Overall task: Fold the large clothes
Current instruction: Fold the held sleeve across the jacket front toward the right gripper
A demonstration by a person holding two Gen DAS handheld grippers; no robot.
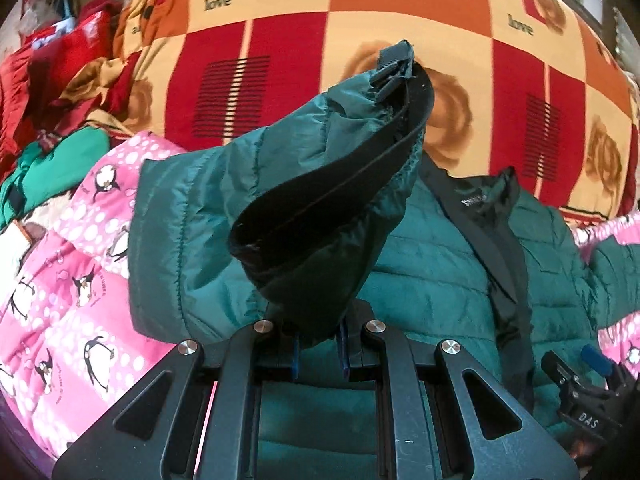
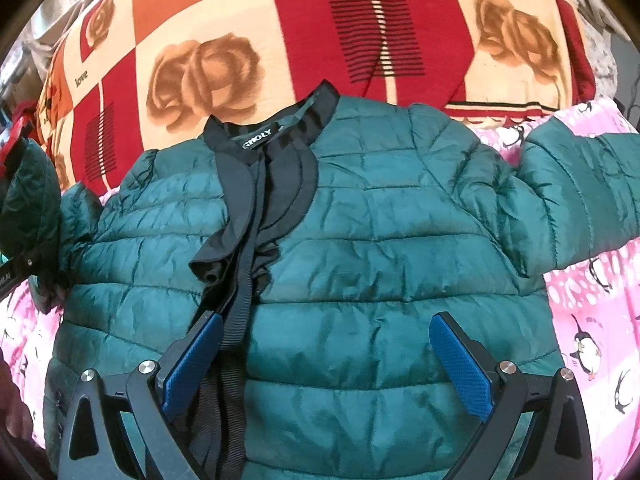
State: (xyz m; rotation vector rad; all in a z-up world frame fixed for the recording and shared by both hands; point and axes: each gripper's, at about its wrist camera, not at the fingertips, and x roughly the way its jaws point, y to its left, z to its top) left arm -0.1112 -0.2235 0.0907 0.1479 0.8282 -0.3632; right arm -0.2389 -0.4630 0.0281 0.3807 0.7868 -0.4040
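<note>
Left hand-held gripper [image 1: 320,350] clamping jacket sleeve [image 1: 304,184]

Green quilted jacket [image 2: 360,240], front up

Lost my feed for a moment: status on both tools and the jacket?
Left tool shut on green quilted jacket's sleeve, lifted. Right tool open above jacket body. Black front trim by its left finger.

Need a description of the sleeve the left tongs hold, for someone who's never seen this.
On the pink penguin blanket lies a green puffer jacket, front up. Its sleeve is lifted over the jacket's body, pinched in the left tongs. Unlike the other sleeve, which lies flat, its black-lined cuff gapes open.
</note>
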